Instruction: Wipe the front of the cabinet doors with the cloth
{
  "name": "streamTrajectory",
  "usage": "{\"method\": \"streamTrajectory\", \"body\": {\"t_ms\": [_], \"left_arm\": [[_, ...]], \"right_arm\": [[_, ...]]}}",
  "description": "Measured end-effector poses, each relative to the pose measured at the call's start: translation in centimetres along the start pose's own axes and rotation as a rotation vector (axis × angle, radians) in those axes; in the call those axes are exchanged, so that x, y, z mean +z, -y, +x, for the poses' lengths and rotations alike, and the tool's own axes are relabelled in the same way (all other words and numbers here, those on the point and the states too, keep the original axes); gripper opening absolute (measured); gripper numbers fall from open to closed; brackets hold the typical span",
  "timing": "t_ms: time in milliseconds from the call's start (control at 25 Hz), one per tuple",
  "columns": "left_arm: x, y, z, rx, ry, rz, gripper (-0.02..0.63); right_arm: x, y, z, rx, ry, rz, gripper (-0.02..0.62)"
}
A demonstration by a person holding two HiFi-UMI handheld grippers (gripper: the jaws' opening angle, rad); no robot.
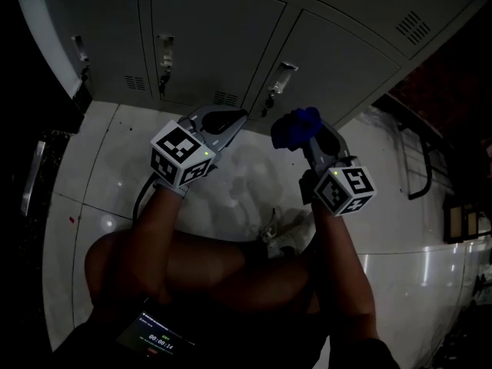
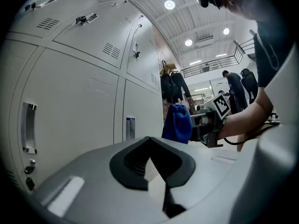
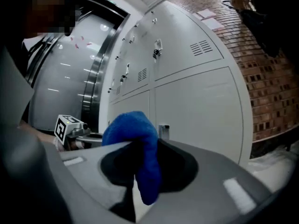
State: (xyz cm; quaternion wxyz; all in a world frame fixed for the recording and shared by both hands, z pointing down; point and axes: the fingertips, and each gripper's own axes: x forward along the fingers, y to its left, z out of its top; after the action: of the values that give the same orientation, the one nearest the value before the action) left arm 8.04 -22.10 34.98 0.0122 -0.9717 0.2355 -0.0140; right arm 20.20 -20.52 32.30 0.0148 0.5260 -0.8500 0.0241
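Right gripper (image 3: 140, 164): jaws closed on the blue cloth (image 3: 133, 134), pinching a fold of it. A rounded bunch stands up above the jaws and a short tail hangs below.
Cloth, place: held in the air in front of the lower row of cabinet doors (image 1: 207, 37), near their bottom edge. In the head view it sits just beside the latch (image 1: 282, 75) of a lower door. Whether it touches the door front, I cannot tell.
Cloth, handling: it looks soft, light and limp, with a fleecy nap that should grip rather than slip. It will fold and bunch under pressure and is not fragile.
Where to hold: the grip is about mid-cloth. I judge that suits wiping, as the padded bunch ahead of the jaws meets the metal first and the jaws stay off the paint.
Left gripper (image 2: 156, 160): jaws brought together with nothing between them. It sits beside the right one and points at the same lower doors.
Doors: pale grey metal, smooth and flat, with vent slots and protruding latches that could snag the cloth.
Floor (image 1: 115, 152): glossy white, running up to the cabinet's bottom edge.
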Motion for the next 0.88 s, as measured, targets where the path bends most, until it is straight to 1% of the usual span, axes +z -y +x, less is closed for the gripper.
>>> {"method": "streamTrajectory", "body": {"t_ms": [80, 240, 440, 600, 880], "left_arm": [[-0.1, 0.1, 0.1, -0.004, -0.003, 0.004, 0.001], [-0.8, 0.6, 0.2, -0.012, -0.020, 0.012, 0.000], [-1.4, 1.1, 0.3, -0.021, -0.036, 0.015, 0.000], [-1.3, 1.0, 0.3, -0.021, -0.029, 0.010, 0.001], [-1.5, 1.4, 0.4, -0.030, -0.035, 0.014, 0.000]], "right_arm": [[-0.9, -1.0, 0.2, 0.035, 0.001, -0.001, 0.077], [-2.9, -2.4, 0.9, 0.092, -0.032, 0.056, 0.077], [-4.0, -3.9, 1.4, 0.145, -0.059, 0.031, 0.077], [-4.0, -4.4, 1.5, 0.160, -0.062, 0.005, 0.077], [-4.3, -4.1, 1.5, 0.150, -0.065, 0.024, 0.077]]}}
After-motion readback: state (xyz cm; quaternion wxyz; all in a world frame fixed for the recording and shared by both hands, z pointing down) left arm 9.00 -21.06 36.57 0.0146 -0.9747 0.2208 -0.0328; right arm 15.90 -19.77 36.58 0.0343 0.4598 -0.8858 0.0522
